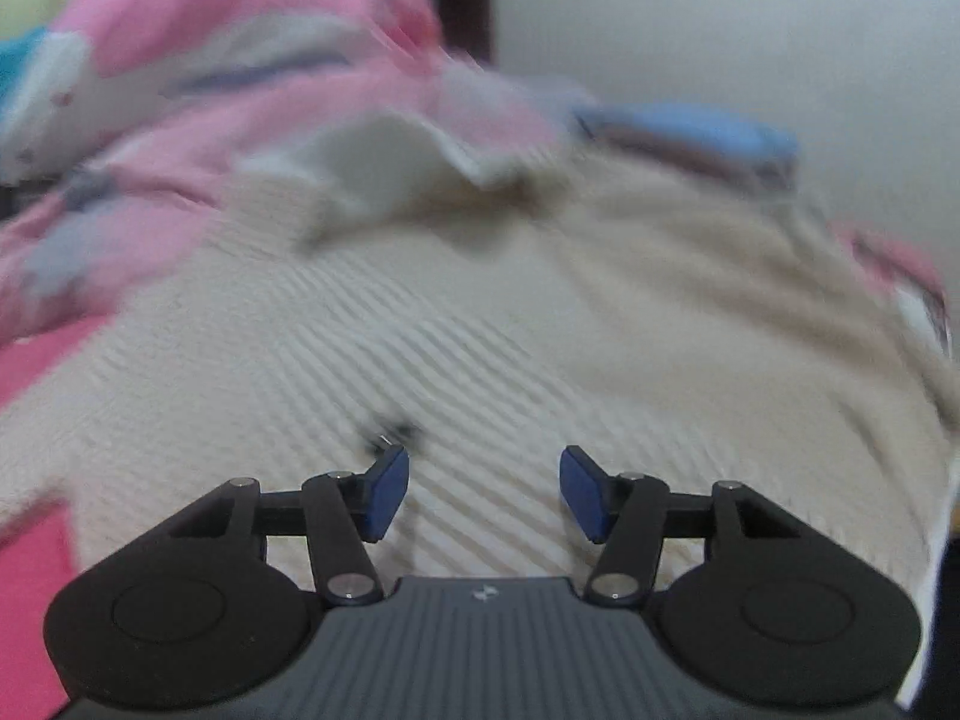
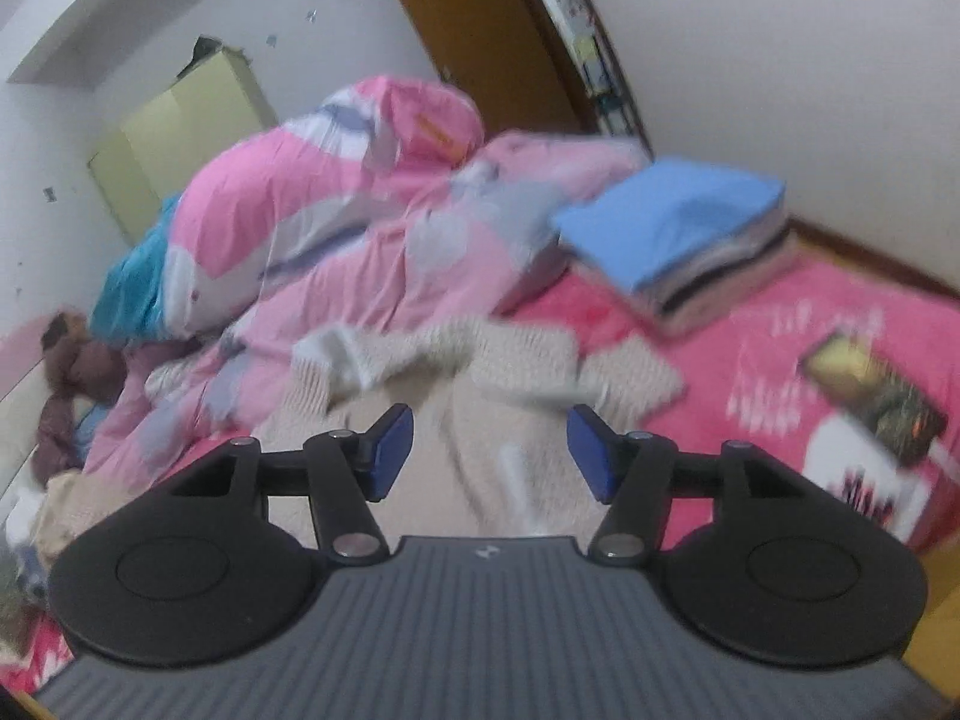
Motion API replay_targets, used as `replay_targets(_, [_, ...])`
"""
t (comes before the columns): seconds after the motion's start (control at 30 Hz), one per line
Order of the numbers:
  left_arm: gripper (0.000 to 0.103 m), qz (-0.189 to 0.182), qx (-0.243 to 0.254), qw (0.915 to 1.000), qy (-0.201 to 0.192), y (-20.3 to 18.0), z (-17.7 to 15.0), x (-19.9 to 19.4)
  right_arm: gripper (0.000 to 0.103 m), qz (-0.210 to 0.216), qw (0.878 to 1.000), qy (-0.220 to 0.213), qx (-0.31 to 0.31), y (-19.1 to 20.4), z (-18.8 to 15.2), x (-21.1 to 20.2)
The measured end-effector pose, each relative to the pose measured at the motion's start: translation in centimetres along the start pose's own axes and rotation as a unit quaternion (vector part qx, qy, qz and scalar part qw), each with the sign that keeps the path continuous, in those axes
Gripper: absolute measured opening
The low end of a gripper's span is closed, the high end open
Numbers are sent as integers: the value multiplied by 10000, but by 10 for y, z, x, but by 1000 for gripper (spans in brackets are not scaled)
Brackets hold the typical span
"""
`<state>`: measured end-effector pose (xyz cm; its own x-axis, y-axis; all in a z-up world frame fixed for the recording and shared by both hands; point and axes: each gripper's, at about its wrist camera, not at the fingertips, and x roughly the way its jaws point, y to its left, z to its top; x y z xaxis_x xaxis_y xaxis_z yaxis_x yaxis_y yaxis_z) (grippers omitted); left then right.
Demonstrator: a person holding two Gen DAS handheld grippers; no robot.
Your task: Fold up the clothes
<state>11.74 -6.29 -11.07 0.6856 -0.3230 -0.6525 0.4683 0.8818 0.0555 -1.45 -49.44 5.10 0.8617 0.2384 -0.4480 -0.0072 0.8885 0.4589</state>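
- The left tongs [image 1: 485, 492] hang low over a cream knitted sweater [image 1: 480, 324], blue pads [image 1: 389, 492] spread apart with nothing between them. Their aim at the ribbed body, close to a small dark mark [image 1: 393, 435] in the knit, suggests a reach toward the cloth and not a hold on it.
- The right tongs [image 2: 491, 453] stand higher and farther back, also parted and empty, looking down the length of the same sweater [image 2: 456, 420].
- The sweater lies spread on the bed, body broadly flat, its far edge rumpled and turned over in pale folds [image 2: 360, 360]. Motion blur hides whether sleeves or hem have been folded in, so the scene fits both a garment laid out for folding and one partly folded.
- Beyond it, a pink patterned quilt [image 2: 336, 204] is heaped against the wall, probably pushed aside to leave working room.
- To the right, a neat stack of folded clothes [image 2: 690, 246] topped in blue sits on the bright pink bedsheet [image 2: 780, 360], seemingly the pile for finished pieces.
- A dark patterned flat object [image 2: 876, 402] lies near the bed's right edge; what it is cannot be told.
- A brown stuffed toy [image 2: 72, 360] rests at far left, below a yellow-green cabinet [image 2: 186, 126].
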Motion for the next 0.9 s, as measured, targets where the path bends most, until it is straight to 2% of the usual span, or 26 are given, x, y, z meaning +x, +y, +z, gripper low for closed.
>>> replay_targets(0.03, [57,94,117,9999,59,-10,-7,8,57,79,9999,78,35,2,-14,7])
replay_targets(0.1, [57,422,513,9975,-232,-25,-14,4,57,237,9994,234,106,7,-43,21])
replay_targets(0.27, [56,288,331,9990,-67,-19,-10,-2,56,630,9957,624,283,20,-115,56])
replay_targets(0.33, [57,218,298,9993,-40,-15,-11,-3,51,805,9934,767,295,27,-141,70])
replay_targets(0.47, [57,-88,-259,9996,-76,3,-4,-7,43,1411,9843,856,-619,83,-155,114])
replay_targets(0.57, [56,-129,-597,9977,-309,21,13,1,36,1615,9725,935,-1393,115,-167,139])
replay_targets(0.67, [46,-88,-809,9958,-422,41,28,25,29,1641,9661,1106,-1657,120,-177,161])
replay_targets(0.73, [25,-69,-914,9957,-123,56,38,57,24,1590,9653,1230,-1668,116,-182,175])
replay_targets(0.77, [20,-26,-933,9956,59,61,41,72,24,1630,9658,1241,-1590,112,-183,180])
replay_targets(0.8, [16,-19,-936,9954,189,67,44,86,24,1732,9662,1224,-1463,107,-182,180])
replay_targets(0.9, [14,-100,-919,9956,179,78,54,106,22,1915,9668,1245,-1146,98,-180,185])
